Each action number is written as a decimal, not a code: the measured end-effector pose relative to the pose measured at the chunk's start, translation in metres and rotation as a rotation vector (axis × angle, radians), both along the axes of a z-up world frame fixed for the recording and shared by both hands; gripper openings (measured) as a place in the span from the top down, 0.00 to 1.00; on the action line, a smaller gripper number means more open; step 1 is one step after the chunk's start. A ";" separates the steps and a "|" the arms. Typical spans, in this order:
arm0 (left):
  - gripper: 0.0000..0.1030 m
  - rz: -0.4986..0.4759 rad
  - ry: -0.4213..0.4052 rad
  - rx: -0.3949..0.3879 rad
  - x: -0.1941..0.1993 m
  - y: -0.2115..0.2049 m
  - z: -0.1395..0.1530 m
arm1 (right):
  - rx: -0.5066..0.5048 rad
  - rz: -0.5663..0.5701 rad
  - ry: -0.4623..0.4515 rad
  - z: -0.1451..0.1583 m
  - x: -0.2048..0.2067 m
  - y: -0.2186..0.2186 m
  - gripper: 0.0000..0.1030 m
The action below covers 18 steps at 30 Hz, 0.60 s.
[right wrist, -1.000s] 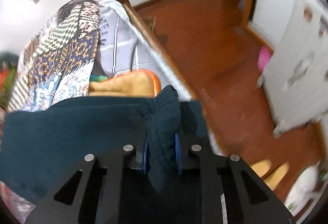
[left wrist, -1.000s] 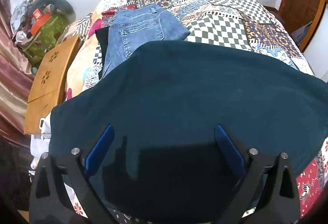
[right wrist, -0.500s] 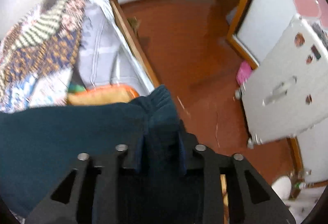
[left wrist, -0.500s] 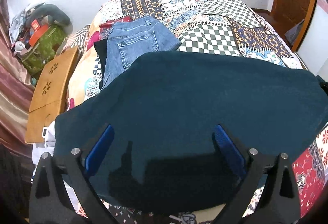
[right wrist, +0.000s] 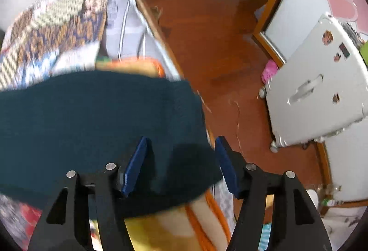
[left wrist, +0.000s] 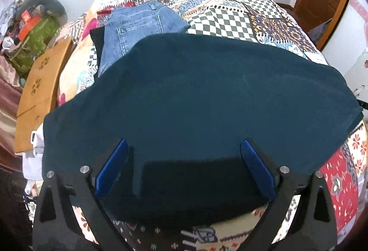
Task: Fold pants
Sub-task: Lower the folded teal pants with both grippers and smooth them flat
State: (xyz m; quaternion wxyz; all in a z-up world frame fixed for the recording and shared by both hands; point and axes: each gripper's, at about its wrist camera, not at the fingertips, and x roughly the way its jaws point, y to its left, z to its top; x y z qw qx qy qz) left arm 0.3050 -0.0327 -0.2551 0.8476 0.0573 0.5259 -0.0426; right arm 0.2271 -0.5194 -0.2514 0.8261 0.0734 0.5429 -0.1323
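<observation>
Pants of dark teal knitted fabric (left wrist: 202,99) lie spread flat across the bed's patchwork quilt (left wrist: 220,21), which is pieced from checkered and floral squares. My left gripper (left wrist: 184,163) hangs just above the near edge of the pants, its two blue-padded fingers (left wrist: 112,168) spread wide with nothing between them. Its shadow falls on the cloth below. Beyond the pants, folded blue denim jeans (left wrist: 138,28) rest on the quilt, with the far edge of the teal fabric overlapping their lower part. To the left of the bed stands a tan wooden board with flower-shaped cutouts (left wrist: 39,87).

From the right wrist view, the picture is blurred. My right gripper (right wrist: 180,163) sits over the right end of the pants (right wrist: 96,117), near the bed's edge. Its blue-padded fingers (right wrist: 135,166) are parted and released, with the teal cloth lying beneath them, not pinched. Past the bed's edge I see a reddish-brown wooden floor (right wrist: 218,44) and a white hard-shell suitcase (right wrist: 317,90) standing on it.
</observation>
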 end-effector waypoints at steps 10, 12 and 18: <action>0.03 -0.031 -0.040 0.006 -0.013 0.012 0.024 | 0.155 -0.122 -0.063 0.027 -0.056 -0.014 0.44; 0.03 -0.046 -0.069 0.009 -0.005 0.006 0.036 | 0.249 -0.143 -0.109 0.032 -0.063 -0.013 0.43; 0.03 -0.097 -0.069 -0.056 0.024 -0.022 0.048 | 0.426 -0.224 -0.200 0.030 -0.058 -0.006 0.43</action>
